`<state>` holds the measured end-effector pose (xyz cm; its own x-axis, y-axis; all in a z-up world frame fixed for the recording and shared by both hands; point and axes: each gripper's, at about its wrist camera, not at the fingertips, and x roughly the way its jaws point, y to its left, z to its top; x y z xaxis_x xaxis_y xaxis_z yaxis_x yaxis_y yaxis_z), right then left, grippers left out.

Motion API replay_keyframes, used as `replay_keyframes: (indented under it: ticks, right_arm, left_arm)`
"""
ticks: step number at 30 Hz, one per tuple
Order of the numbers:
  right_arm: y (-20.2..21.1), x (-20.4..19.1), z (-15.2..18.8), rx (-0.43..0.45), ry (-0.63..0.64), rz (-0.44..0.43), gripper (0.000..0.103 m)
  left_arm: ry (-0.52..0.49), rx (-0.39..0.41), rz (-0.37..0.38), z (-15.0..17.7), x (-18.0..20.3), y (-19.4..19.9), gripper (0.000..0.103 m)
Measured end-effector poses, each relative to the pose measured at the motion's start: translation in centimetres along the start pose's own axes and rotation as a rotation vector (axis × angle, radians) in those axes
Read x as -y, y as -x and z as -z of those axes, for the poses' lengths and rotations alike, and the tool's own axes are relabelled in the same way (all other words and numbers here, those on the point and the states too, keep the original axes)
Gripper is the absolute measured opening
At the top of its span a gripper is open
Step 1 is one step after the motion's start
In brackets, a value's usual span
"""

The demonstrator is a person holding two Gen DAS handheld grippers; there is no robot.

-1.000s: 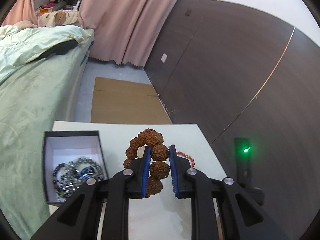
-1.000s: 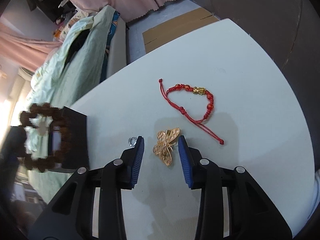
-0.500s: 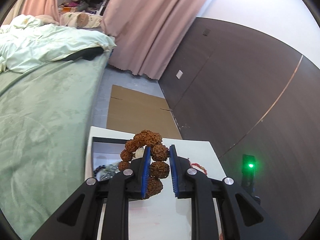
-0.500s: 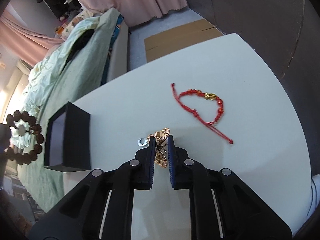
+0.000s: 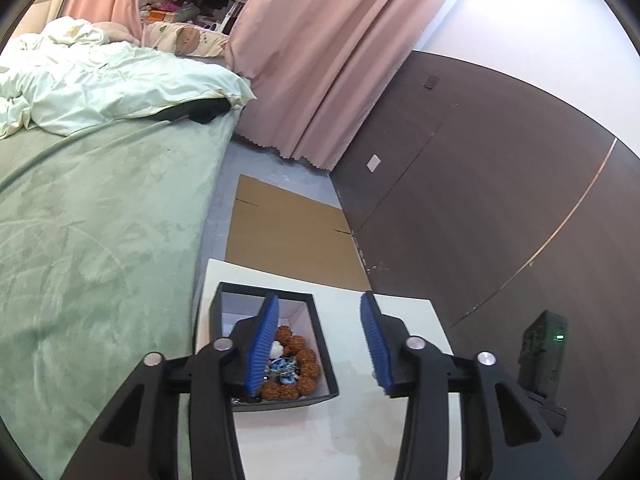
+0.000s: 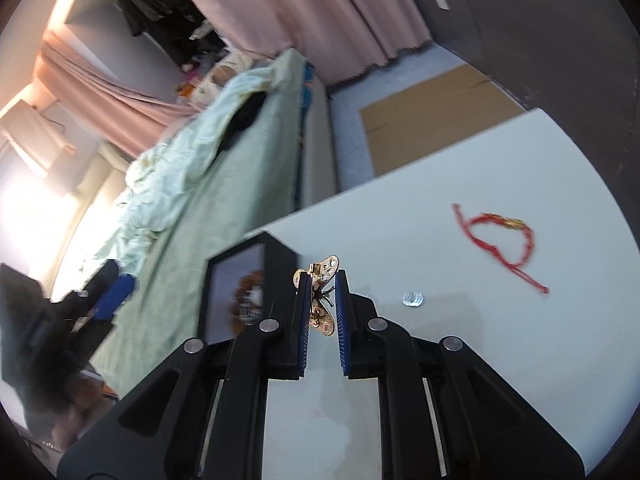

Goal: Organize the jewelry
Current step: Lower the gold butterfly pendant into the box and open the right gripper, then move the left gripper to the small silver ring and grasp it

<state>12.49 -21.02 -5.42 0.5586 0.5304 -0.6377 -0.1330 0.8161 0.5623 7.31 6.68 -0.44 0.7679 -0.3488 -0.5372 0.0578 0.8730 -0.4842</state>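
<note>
My left gripper (image 5: 319,300) hovers over the black box (image 5: 264,289) and its jaws are opening with nothing between them. The brown bead bracelet (image 5: 298,364) lies inside the box on top of other beaded pieces. My right gripper (image 6: 322,276) is shut on a gold butterfly brooch (image 6: 328,266), held above the white table (image 6: 440,360) just right of the box (image 6: 280,256). A red cord bracelet (image 6: 500,236) and a small silver ring (image 6: 413,299) rest on the table to the right.
A bed with a green cover (image 5: 80,240) runs along the table's left side. Flat cardboard (image 5: 280,232) lies on the floor beyond the table. A black device with a green light (image 5: 542,356) stands at the table's right, by the dark wall.
The left gripper carried the brown bracelet over the box, opened and dropped it inside. The right gripper shut on the butterfly brooch and lifted it off the table.
</note>
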Motion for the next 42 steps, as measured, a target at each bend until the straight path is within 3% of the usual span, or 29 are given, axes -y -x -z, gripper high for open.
replay_keyframes:
  ticks: [4,6,14,29,30,31,33,34,42]
  right_arm:
    - [0.0,-1.7,0.1,0.013,0.016,-0.058,0.013]
    - [-0.4,-2.4,0.2,0.006,0.018,-0.086,0.013]
    - [-2.4,-4.5,0.7,-0.025,0.032,-0.159,0.013]
    - [-5.7,-6.2,0.4,-0.07,0.073,-0.212,0.015]
    - [-6.0,-6.3,0.3,-0.084,0.081,-0.217,0.026]
    - [-6.2,-6.3,0.3,-0.097,0.082,-0.219,0.048]
    - [-5.8,-5.6,0.1,-0.075,0.072,-0.19,0.064]
    - [-5.5,-5.3,0.0,-0.059,0.069,-0.177,0.068]
    - [-1.7,-1.1,-1.8,0.003,0.018,-0.096,0.076]
  left_arm:
    - [0.002,0.013,-0.015,-0.3,-0.4,0.2,0.058]
    - [0.002,0.021,-0.024,-0.4,-0.6,0.3,0.071]
    - [0.024,0.042,-0.07,-1.2,-1.7,0.4,0.095]
    - [0.075,0.003,-0.116,-2.0,-3.8,-2.0,0.095]
    - [0.078,0.001,-0.115,-2.1,-3.8,-2.2,0.095]
    - [0.079,-0.001,-0.114,-2.1,-3.8,-2.3,0.095]
    - [0.077,-0.006,-0.112,-2.1,-3.6,-2.7,0.095]
    - [0.076,-0.007,-0.112,-2.1,-3.6,-2.8,0.095]
    - [0.036,-0.038,-0.088,-1.3,-1.3,-4.4,0.095]
